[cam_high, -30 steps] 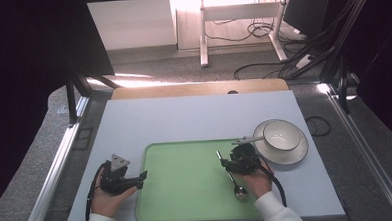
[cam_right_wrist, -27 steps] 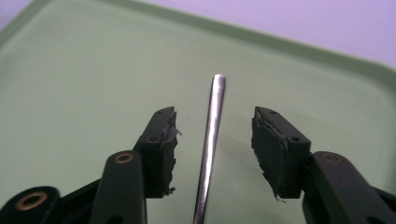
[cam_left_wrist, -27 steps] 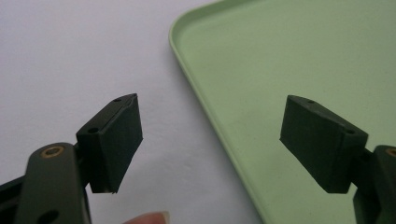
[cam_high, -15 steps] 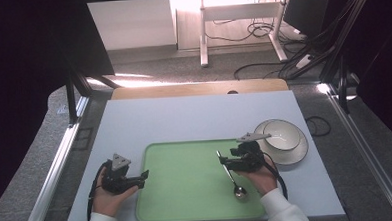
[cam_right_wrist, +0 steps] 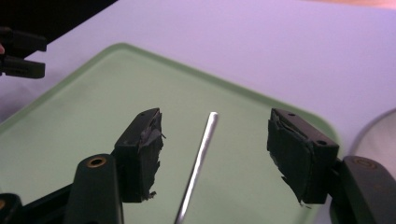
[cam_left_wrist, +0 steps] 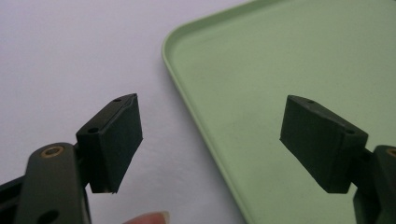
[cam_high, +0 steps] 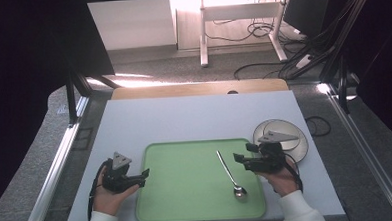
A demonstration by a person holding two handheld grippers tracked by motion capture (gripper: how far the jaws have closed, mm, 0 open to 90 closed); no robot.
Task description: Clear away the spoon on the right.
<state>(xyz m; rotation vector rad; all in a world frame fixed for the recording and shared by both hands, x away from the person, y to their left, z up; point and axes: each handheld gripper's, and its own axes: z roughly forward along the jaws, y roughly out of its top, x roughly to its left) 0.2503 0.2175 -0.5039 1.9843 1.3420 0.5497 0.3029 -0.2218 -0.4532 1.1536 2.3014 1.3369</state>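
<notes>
Since a second ago my right gripper (cam_high: 247, 156) has drawn back from the spoon (cam_high: 231, 174) toward the tray's (cam_high: 188, 201) three-o'clock edge, jaws having just been opening; now they stand wide apart, and in the right gripper view the handle (cam_right_wrist: 200, 163) runs up between them untouched. I see a slim, shiny metal spoon lying flat on the smooth, pale green, round-cornered tray, right of centre. Its long axis runs from handle tip at eleven o'clock to bowl at five o'clock, toward me. My left gripper (cam_high: 144, 174) sits at the tray's nine-o'clock rim (cam_left_wrist: 196, 116), jaws spread with nothing between. A round white plate (cam_high: 298, 138) lies on the matte white table (cam_high: 194, 120) at three o'clock, just behind my right hand.
</notes>
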